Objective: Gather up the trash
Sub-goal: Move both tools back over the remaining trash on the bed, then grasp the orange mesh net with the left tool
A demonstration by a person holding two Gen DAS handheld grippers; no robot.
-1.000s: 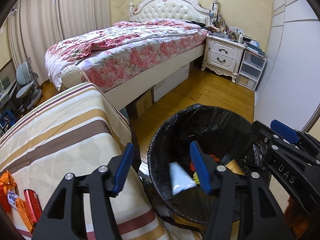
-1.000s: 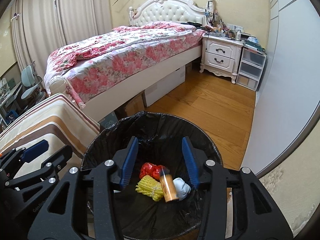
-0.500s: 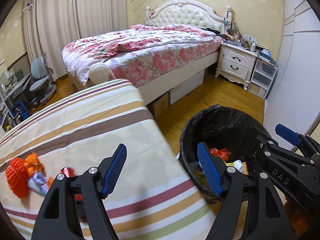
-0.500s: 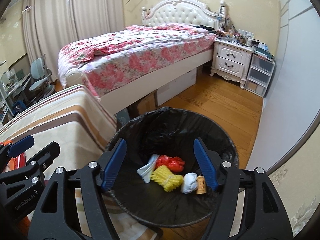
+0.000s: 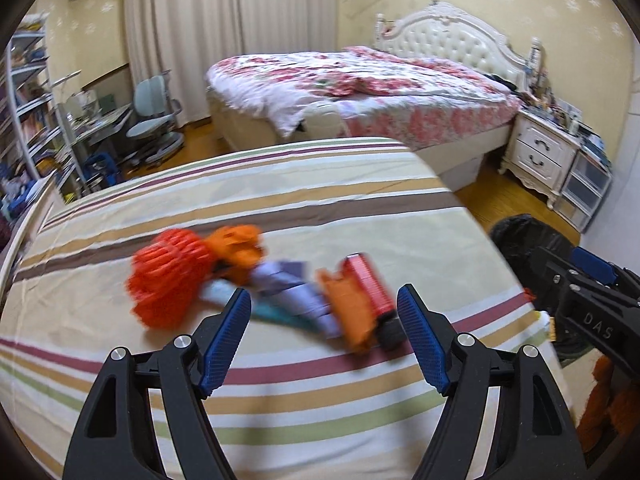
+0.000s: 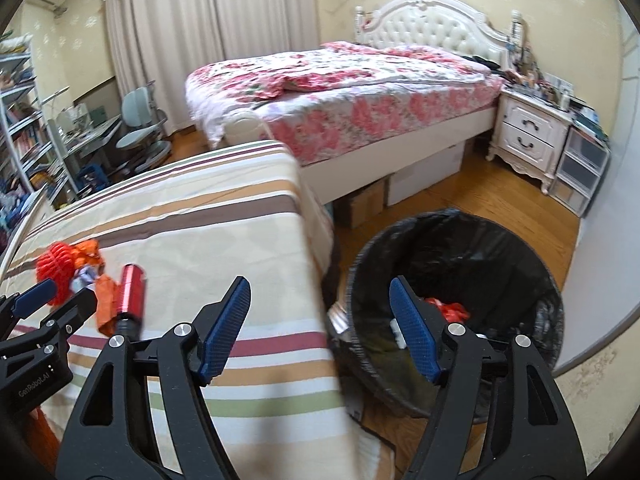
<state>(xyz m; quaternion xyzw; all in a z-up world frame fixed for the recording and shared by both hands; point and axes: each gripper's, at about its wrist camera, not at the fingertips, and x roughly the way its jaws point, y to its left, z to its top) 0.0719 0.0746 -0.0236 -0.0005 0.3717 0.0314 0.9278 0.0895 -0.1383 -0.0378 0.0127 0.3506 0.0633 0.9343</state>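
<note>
A pile of trash lies on the striped cloth [image 5: 320,408]: a red-orange foam net [image 5: 168,276], orange wrappers [image 5: 352,312], lilac paper [image 5: 288,284] and a red can [image 5: 368,284]. My left gripper [image 5: 324,340] is open and empty, just in front of the pile. The black-lined trash bin [image 6: 460,280] stands on the floor to the right of the cloth, with red trash [image 6: 448,308] inside. My right gripper [image 6: 320,328] is open and empty, above the gap between the cloth's edge and the bin. The can also shows in the right wrist view [image 6: 130,292].
A bed with a floral cover [image 6: 340,92] stands behind, with boxes [image 6: 364,204] under it. A white nightstand [image 6: 528,136] and plastic drawers [image 6: 580,176] stand at the right wall. A desk chair [image 5: 154,120] and shelves [image 5: 24,120] are at the left.
Both grippers have swung left, away from the bin and toward the striped cloth. The trash pile now lies right in front of my left gripper. Both stay open.
</note>
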